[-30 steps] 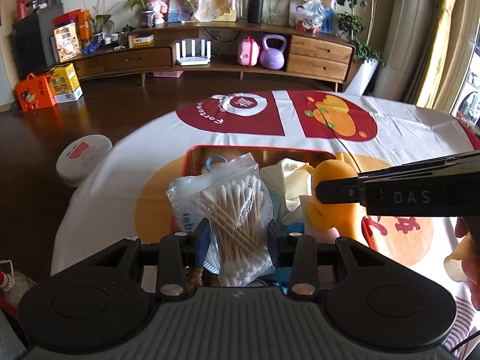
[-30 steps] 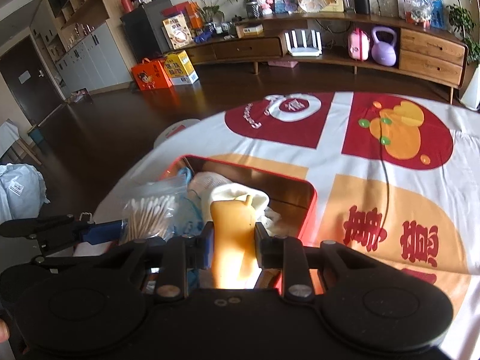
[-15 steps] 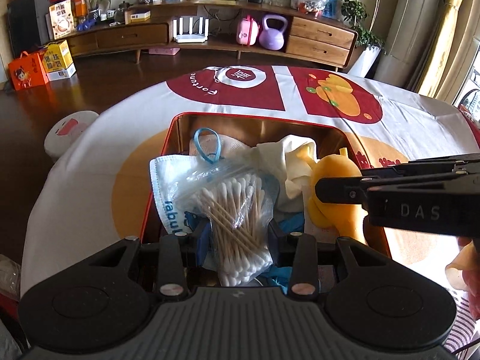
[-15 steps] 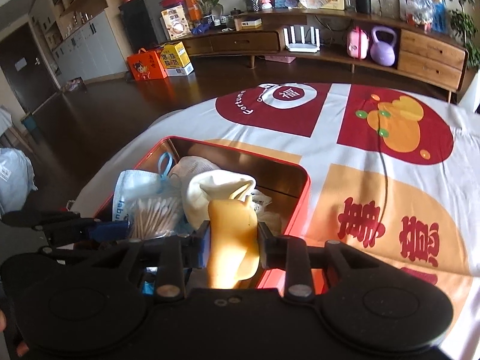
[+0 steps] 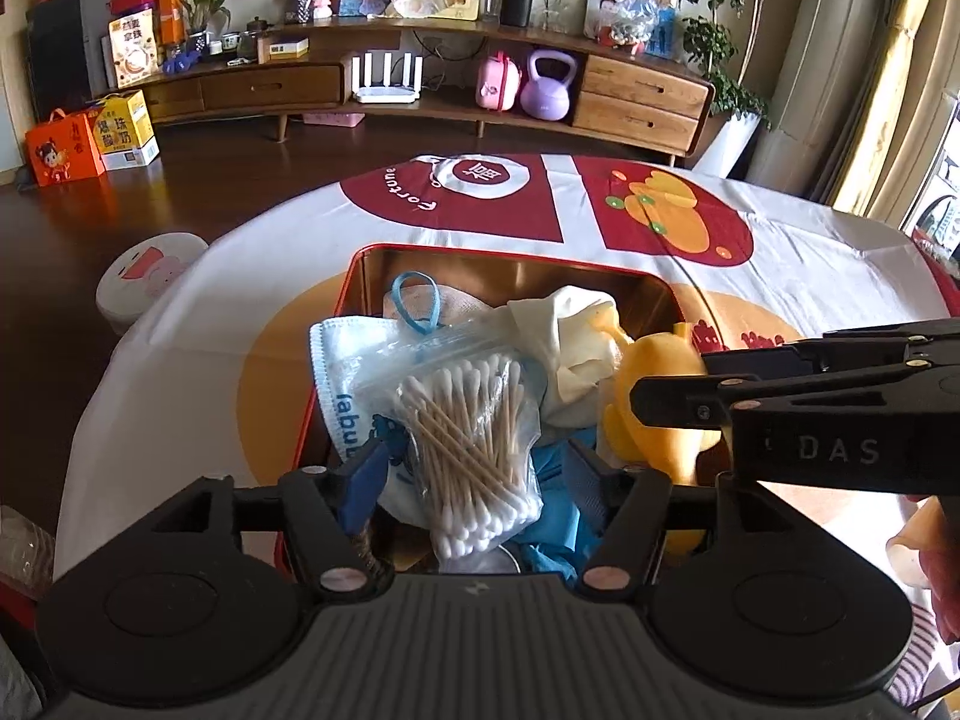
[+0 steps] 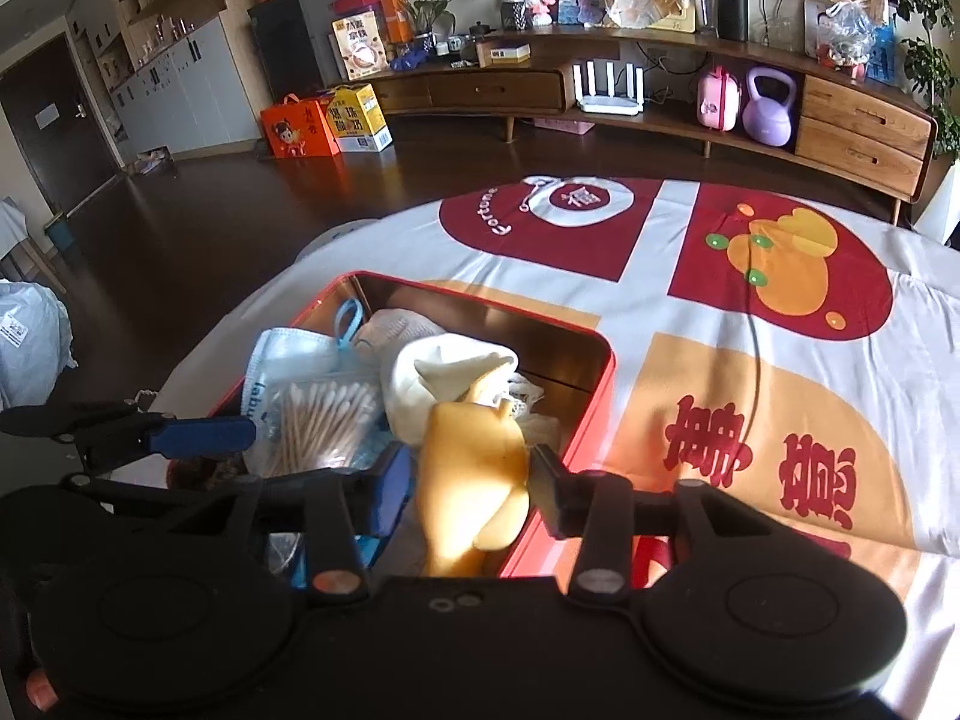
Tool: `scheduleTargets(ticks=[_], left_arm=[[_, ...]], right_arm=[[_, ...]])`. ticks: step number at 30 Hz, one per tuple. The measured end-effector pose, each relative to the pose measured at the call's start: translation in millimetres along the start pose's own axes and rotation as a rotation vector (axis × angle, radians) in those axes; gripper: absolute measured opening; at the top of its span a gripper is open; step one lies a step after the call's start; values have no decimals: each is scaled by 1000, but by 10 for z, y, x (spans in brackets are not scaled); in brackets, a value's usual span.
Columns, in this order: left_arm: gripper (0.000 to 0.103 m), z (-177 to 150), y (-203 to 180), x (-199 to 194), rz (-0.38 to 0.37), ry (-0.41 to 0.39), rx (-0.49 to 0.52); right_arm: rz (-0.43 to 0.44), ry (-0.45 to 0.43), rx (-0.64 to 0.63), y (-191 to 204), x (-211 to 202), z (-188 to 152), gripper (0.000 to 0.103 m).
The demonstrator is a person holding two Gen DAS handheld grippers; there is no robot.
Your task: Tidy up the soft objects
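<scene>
A clear bag of cotton swabs (image 5: pixel 471 438) lies in the red tin box (image 5: pixel 354 276), on a white face mask (image 5: pixel 342 360). My left gripper (image 5: pixel 471 468) is open around the bag, its blue pads apart from it. A yellow soft toy (image 6: pixel 474 474) stands at the box's right side. My right gripper (image 6: pixel 471 480) has opened a little; its pads sit just beside the toy. Both show in the other view: the toy (image 5: pixel 654 402), the bag (image 6: pixel 318 420). A cream cloth (image 5: pixel 576 354) lies between them.
The box (image 6: pixel 600 372) sits on a table with a white, red and orange cloth (image 6: pixel 750 360). The table's left edge (image 5: pixel 120 348) drops to a dark floor with a white round stool (image 5: pixel 144 276). A wooden sideboard (image 5: pixel 420 90) stands beyond.
Both grippers came down into the box with their loads. The left jaws opened and released the swab bag; the right jaws widened off the yellow toy.
</scene>
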State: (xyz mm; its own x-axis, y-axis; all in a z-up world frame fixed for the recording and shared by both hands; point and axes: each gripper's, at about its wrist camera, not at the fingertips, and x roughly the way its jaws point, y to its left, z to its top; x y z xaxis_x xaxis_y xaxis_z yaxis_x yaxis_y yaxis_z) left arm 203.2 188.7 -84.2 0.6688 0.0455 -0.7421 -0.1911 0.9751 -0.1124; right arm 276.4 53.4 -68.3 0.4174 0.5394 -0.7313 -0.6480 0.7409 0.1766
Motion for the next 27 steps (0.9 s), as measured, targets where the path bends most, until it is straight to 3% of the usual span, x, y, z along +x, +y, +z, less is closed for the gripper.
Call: scheduleTargets(ticks=[14,27], left_arm=[[64,-8,-7,-422,8,-65,-11],[66,-95,-117,-920,-18,-147,-7]], right_arm=[[32,-71,-11,118,-483,-38,62],[49,-169,-46,224,-1015,-271,70]])
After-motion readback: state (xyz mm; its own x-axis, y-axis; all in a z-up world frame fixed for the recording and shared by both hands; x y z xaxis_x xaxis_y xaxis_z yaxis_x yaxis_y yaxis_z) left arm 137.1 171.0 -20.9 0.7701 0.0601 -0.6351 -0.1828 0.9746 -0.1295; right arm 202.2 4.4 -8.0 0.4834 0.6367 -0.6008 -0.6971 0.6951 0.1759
